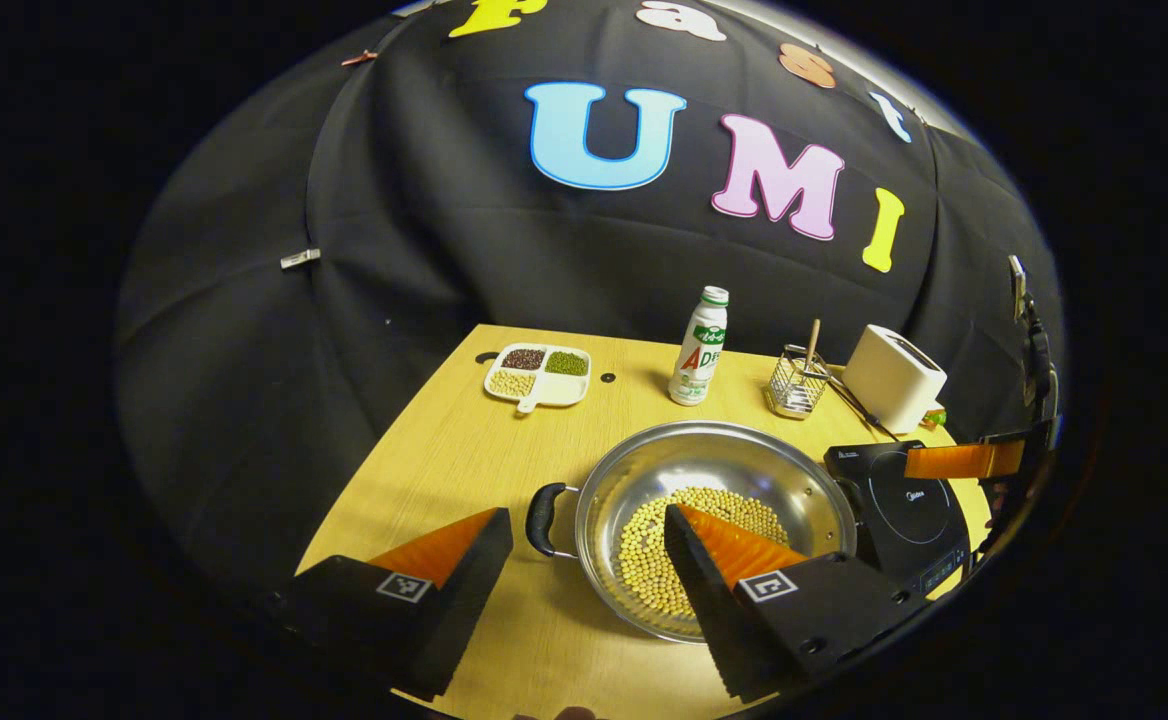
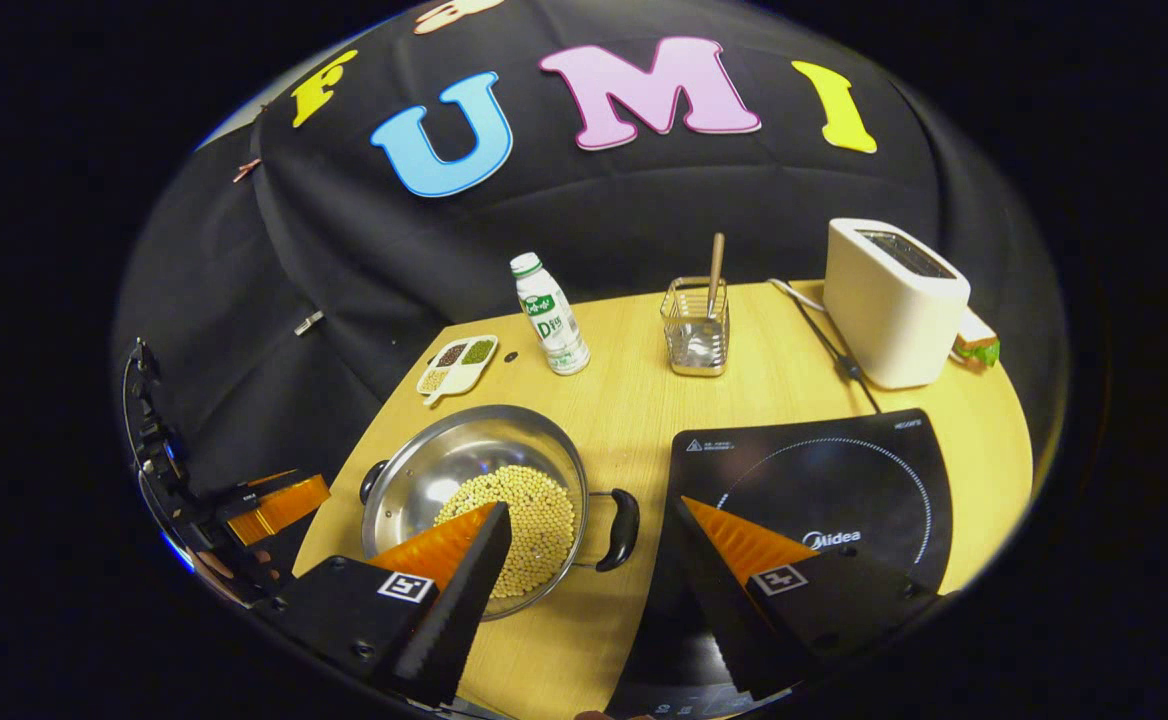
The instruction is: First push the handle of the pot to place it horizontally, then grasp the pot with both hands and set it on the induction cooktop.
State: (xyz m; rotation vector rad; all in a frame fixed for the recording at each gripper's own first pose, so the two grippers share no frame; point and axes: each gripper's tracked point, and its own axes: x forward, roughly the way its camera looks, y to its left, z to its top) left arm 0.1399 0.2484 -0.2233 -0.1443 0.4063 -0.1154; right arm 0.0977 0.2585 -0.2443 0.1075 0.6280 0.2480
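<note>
Nearest, in the left gripper view, left gripper wide open, holding nothing, straddling the pot's left side handle from above, one finger outside the handle over bare desk, the other over the beans. Likewise in the right gripper view, right gripper wide open and empty, fingers either side of the right handle, one above the pot, one above the induction cooktop. Both held level with a slight downward pitch, facing the back wall, neither touching yet as far as can be judged. Pot on the desk just left of the cooktop, handles already lying sideways. Likely stiff, slick steel with a loose load of soybeans: moderately heavy, prone to spill if tilted, so best taken by the two black loop handles and lifted evenly. Farther back, a divided bean dish, a bottle, a wire basket and a white toaster.
</note>
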